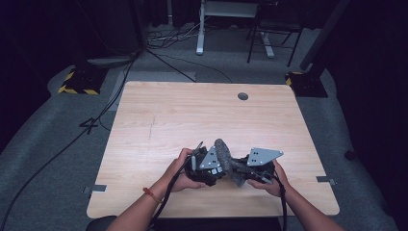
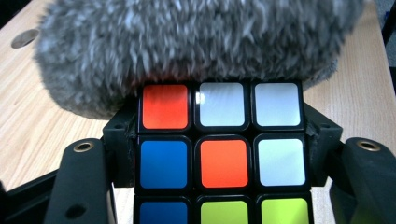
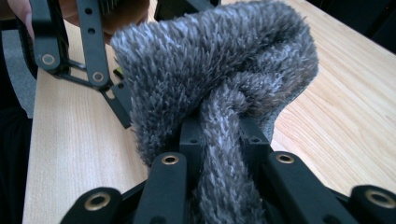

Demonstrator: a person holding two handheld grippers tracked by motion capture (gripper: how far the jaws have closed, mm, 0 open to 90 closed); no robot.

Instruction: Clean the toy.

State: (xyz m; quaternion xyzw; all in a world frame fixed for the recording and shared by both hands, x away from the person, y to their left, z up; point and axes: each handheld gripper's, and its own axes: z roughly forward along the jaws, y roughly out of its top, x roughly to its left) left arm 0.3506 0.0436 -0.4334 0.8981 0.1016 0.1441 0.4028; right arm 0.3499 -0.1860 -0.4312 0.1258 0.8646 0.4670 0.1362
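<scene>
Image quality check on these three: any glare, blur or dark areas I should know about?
High view: the table is evenly lit, the surroundings fall to near black, and the left tool and right tool are small and soft. Left gripper view: a glare spot on a white sticker of the cube, and the grey fuzzy cloth is blurred. Right gripper view: cloth fibres sharp, the far table soft.
</scene>
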